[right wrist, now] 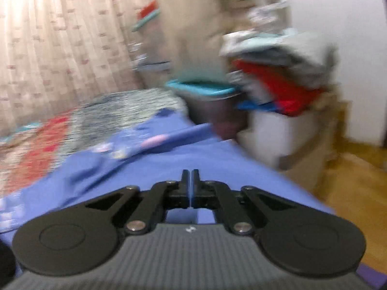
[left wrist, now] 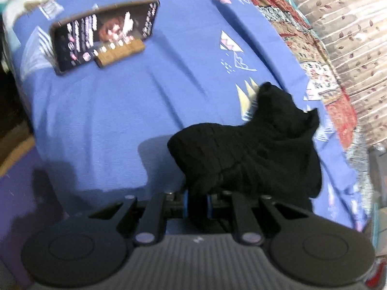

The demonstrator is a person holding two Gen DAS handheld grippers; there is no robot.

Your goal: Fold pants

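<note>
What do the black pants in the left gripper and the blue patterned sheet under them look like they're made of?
Black pants: soft matte knit, probably ribbed; faint ridges run across the bunched cloth, which sags from the left gripper. Blue patterned sheet: thin woven cloth, likely cotton; matte, with shallow creases and printed triangles. Blur leaves both uncertain.

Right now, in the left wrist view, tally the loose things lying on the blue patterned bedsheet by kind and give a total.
Crumpled black fabric pants, gripped by the left gripper: 1
Dark rectangular phone with a lit screen: 1
Small wooden stand propping that phone: 1
Total: 3, all on the blue patterned bedsheet.
</note>
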